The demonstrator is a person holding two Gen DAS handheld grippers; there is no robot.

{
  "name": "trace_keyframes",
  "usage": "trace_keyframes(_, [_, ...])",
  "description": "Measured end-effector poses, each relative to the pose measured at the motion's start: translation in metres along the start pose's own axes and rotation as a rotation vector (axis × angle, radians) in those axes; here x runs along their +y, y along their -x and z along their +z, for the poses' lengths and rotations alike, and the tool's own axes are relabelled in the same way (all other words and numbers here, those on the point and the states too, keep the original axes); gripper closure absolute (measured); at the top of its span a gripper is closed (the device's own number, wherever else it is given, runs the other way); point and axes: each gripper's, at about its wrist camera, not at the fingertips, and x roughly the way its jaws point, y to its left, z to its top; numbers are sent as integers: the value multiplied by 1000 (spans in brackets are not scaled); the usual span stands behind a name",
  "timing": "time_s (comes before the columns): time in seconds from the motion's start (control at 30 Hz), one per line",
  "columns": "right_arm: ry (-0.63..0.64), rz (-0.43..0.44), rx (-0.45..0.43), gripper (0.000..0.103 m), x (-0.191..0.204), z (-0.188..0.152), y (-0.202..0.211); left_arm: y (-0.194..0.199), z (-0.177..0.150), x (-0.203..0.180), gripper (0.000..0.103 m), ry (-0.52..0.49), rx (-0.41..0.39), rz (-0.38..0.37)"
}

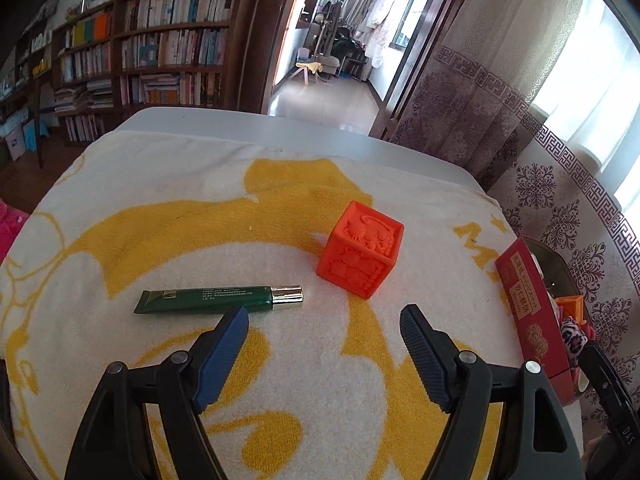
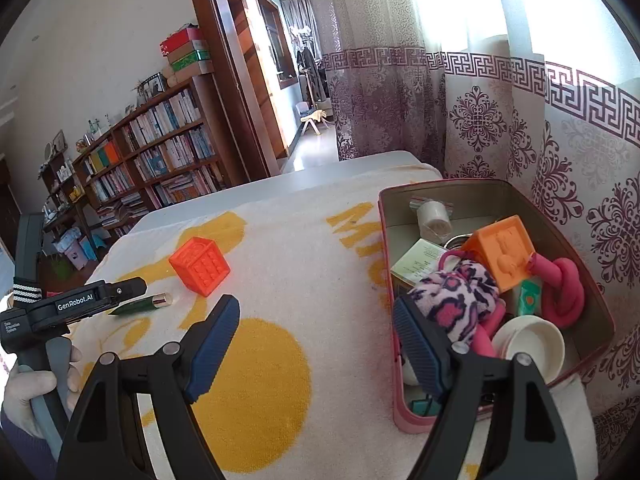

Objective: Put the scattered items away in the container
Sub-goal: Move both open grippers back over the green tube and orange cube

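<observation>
Reaching for last two strays, tube and cube; tin already filling. Both grippers, left and right, gaping wide, holding nothing (right hanging over tin's near wall). Next: straddling tube, closing.

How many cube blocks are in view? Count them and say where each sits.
2. A red-orange cube sits on the towel, beside the green tube. An orange cube lies in the tin, atop the other items. Others may be buried there.

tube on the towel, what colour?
Dark green tube with a shiny silver cap; clearest in the left wrist view.
</observation>
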Motion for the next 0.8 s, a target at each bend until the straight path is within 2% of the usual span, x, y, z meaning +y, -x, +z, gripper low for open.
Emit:
trace_keyframes(0.23, [37,20,37,21,23,-7,-13,-4,10,5,23,-34,8,-25])
trace_keyframes(0.43, [68,26,71,21,33,-14,-23,-11,13,24,23,-71,23,9])
trace_keyframes(0.6, [54,43,110,21,35,-19,-38,-25,10,34,23,-189,39,81])
trace_keyframes(0.7, [58,44,125,21,36,-22,-41,-39,6,32,23,-271,70,89])
trace_keyframes(0.8, [51,40,126,21,33,-23,-41,-50,2,30,23,-311,95,95])
